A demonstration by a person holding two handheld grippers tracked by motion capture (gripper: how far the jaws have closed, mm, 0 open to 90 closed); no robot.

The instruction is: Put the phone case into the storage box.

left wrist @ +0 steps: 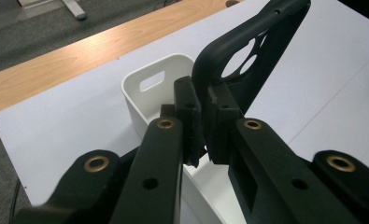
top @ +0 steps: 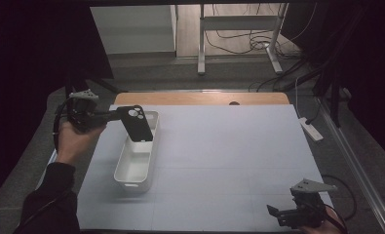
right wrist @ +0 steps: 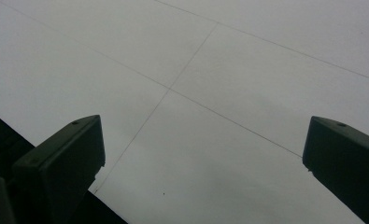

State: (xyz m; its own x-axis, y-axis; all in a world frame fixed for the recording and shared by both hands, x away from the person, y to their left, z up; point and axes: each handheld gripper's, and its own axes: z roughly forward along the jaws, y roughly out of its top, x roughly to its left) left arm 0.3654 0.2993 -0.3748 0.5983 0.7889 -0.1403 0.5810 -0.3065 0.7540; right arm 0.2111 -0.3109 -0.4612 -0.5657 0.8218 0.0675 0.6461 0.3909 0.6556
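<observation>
Nearest the person, at the bottom right of the high view, the right tongs (top: 283, 214) sit low over the white sheet (top: 229, 161) that covers the counter. Their jaws stand wide apart with nothing between them, and the right gripper view shows bare sheet and its faint seams past them.

Farther in, on the left side, a white rectangular bin (top: 137, 156) stands on the sheet, its long side running away from the person, with a slot handle in each end wall.

Above the far half of that bin, the left tongs (top: 113, 115) are clamped on the edge of a black phone case (top: 136, 123). The case hangs tilted in the air, camera cut-outs uppermost, its lower end over the bin's opening. In the left gripper view the pads (left wrist: 191, 105) pinch the case's rim (left wrist: 205, 74).

Beyond the sheet, a strip of the wooden counter (top: 200, 99) shows.
</observation>
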